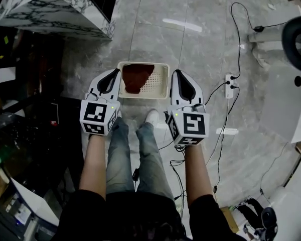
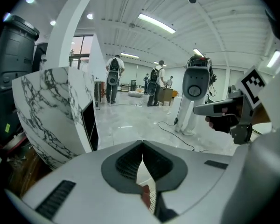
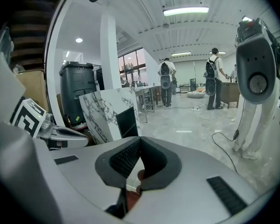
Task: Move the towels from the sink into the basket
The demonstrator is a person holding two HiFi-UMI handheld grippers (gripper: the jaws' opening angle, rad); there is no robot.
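The white marble-patterned cabinet (image 1: 50,9), probably the sink's housing, stands well apart from the white perforated plastic basket (image 1: 165,82) on the grey floor. Its bowl is out of sight, so a towel left there could be missed. The dark red towel (image 1: 137,77) lies inside the basket. Black cables (image 1: 239,49) trail across the floor, a likely trip on any walk over. The left gripper (image 1: 114,73) and right gripper (image 1: 177,73) are both closed tight and empty

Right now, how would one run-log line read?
left gripper: shut, empty | right gripper: shut, empty | towel: in basket | basket: on floor
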